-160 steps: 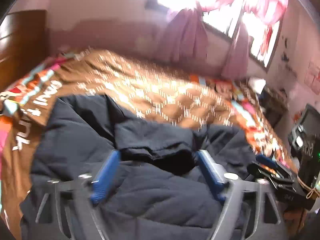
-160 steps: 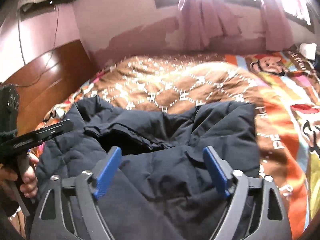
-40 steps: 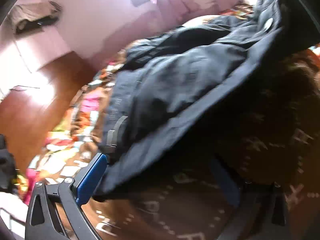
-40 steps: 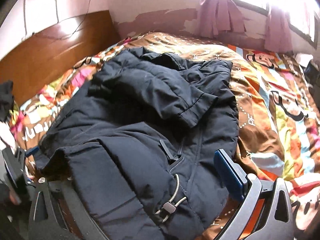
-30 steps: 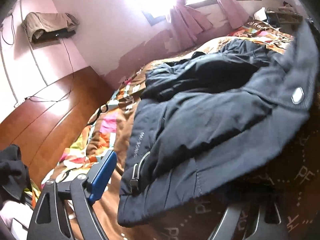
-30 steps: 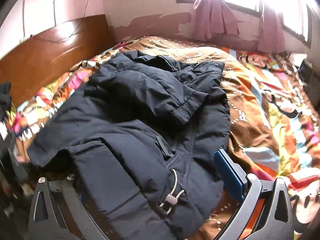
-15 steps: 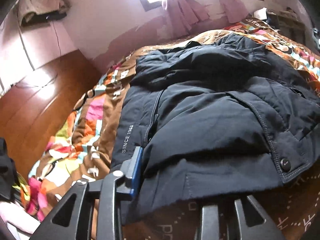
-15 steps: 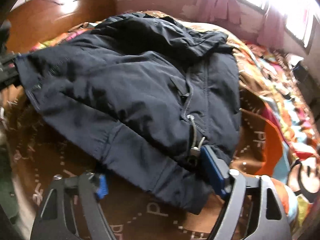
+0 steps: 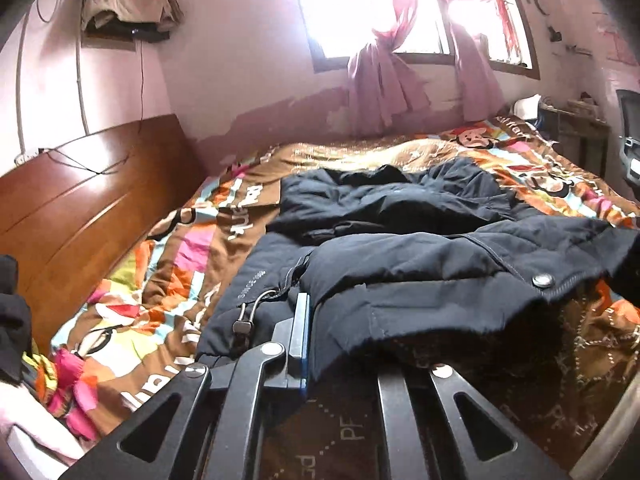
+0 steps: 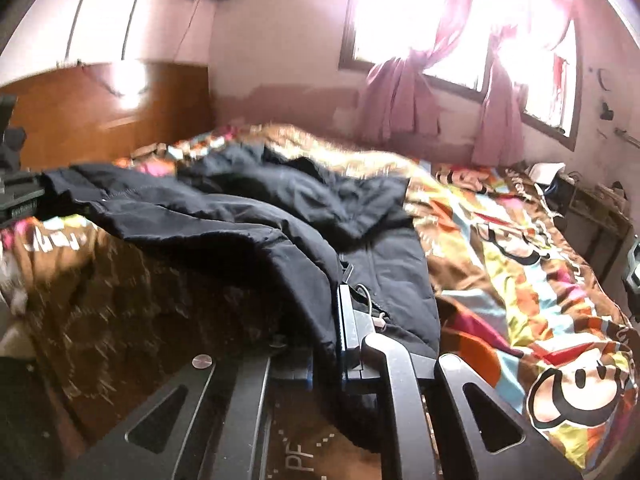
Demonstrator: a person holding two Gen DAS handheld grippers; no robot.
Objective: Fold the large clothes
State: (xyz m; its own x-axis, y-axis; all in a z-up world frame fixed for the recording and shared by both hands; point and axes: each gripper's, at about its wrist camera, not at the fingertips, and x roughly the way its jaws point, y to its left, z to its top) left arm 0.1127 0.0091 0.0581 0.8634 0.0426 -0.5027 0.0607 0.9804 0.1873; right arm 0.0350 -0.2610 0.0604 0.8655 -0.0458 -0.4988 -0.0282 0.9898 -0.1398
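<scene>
Left wrist view: the left gripper (image 9: 316,344) is clamping the near hem of a dark padded jacket (image 9: 420,264), which is lying across the patterned bedspread (image 9: 168,272) and sagging from the held edge. Right wrist view: the right gripper (image 10: 336,344) is pinching the same hem by the zipper pull (image 10: 378,318), the jacket (image 10: 248,216) trailing far-left; it is looking bulky, soft and likely slippery, so hem corners are seeming the best holds.

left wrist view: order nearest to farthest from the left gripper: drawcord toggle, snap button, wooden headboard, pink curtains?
1. drawcord toggle: just left of the left gripper, on the jacket hem.
2. snap button: right, on the lifted flap.
3. wooden headboard: far left of the bed.
4. pink curtains: back wall, at the window.
</scene>
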